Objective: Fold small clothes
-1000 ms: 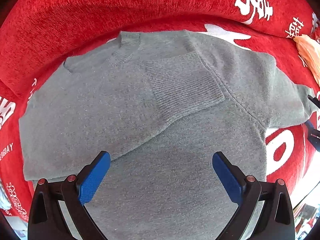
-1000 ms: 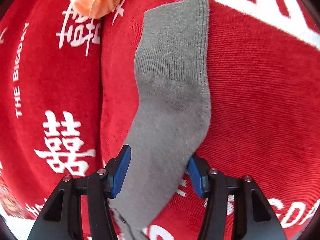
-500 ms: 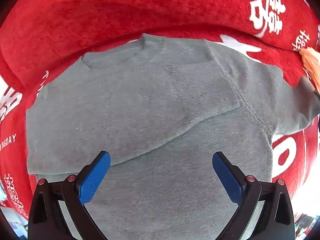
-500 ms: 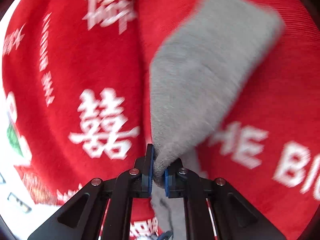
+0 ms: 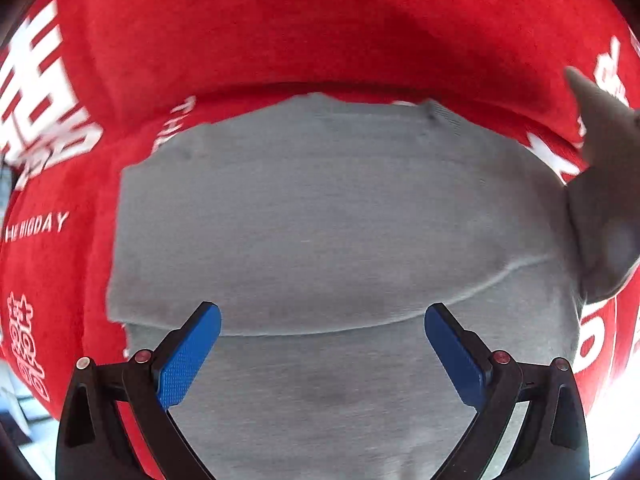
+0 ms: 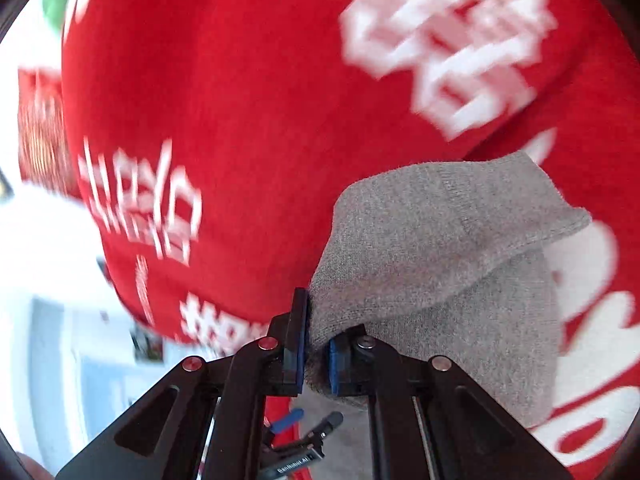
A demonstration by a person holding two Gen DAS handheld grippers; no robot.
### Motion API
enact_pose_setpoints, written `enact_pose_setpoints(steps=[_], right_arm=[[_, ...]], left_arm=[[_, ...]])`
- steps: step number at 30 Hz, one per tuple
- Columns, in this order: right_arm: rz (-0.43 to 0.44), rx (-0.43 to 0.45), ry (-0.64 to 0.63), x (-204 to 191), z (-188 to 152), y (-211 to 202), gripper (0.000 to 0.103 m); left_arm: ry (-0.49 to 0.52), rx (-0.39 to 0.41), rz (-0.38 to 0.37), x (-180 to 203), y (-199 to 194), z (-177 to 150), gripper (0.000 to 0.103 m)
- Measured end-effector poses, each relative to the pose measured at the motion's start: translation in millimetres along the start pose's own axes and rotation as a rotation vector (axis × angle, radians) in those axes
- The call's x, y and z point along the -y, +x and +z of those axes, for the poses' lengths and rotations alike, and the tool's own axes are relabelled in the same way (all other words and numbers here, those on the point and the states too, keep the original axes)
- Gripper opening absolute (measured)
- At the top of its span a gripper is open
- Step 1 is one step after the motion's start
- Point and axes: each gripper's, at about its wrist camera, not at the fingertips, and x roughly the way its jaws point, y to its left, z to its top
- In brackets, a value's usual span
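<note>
left gripper (image 5: 322, 346): jaws wide apart, pointing down | right gripper (image 6: 317, 354): jaws clamped together on cloth

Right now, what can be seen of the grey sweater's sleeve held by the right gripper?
The sleeve is grey knit with a ribbed cuff at its free end. The right gripper is shut on its edge, lifting it off the red cover; the cloth folds over and drapes. The left wrist view shows it raised at the sweater's right side.
</note>
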Motion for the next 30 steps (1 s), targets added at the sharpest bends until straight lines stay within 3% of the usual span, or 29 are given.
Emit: enact_pose_setpoints(steps=[4, 9, 10, 13, 14, 16, 18, 19, 20, 21, 24, 28, 30], right_arm=[[-0.069, -0.147, -0.068, -23, -26, 73, 0.011], [-0.266, -0.310, -0.068, -12, -62, 142, 0.015], [-0.295, -0.326, -0.027, -4, -67, 147, 0.019], [-0.290, -0.285, 0.056, 8, -72, 138, 0.071], [-0.282, -0.228, 0.085, 10, -71, 127, 0.071], [-0.286, -0.138, 0.125, 15, -68, 109, 0.071], [-0.278, -0.059, 0.215, 25, -60, 99, 0.058], [-0.269, -0.045, 0.249, 27, -56, 100, 0.027], [-0.265, -0.053, 0.242, 24, -52, 107, 0.009], [-0.263, -0.068, 0.202, 17, -50, 114, 0.009], [-0.275, -0.163, -0.083, -35, -56, 146, 0.009], [-0.296, -0.373, -0.411, -92, -115, 204, 0.009], [-0.336, -0.442, -0.514, -96, -140, 217, 0.009]], left_arm=[[-0.047, 0.002, 0.020, -23, 4, -1, 0.102], [-0.099, -0.004, 0.029, -51, 9, -6, 0.102], [-0.106, -0.005, 0.028, -56, 9, -8, 0.102], [-0.127, -0.009, 0.031, -70, 11, -11, 0.102], [-0.133, -0.010, 0.033, -74, 11, -11, 0.102], [-0.150, -0.010, 0.035, -84, 11, -13, 0.102], [-0.171, -0.009, 0.031, -93, 10, -14, 0.102], [-0.179, -0.008, 0.028, -96, 9, -15, 0.102], [-0.188, -0.005, 0.025, -100, 8, -16, 0.102], [-0.198, -0.001, 0.022, -104, 6, -17, 0.102], [-0.221, 0.015, 0.002, -116, 3, -18, 0.102], [-0.274, 0.023, -0.032, -137, 2, -18, 0.102], [-0.301, 0.024, -0.043, -146, 2, -17, 0.102]])
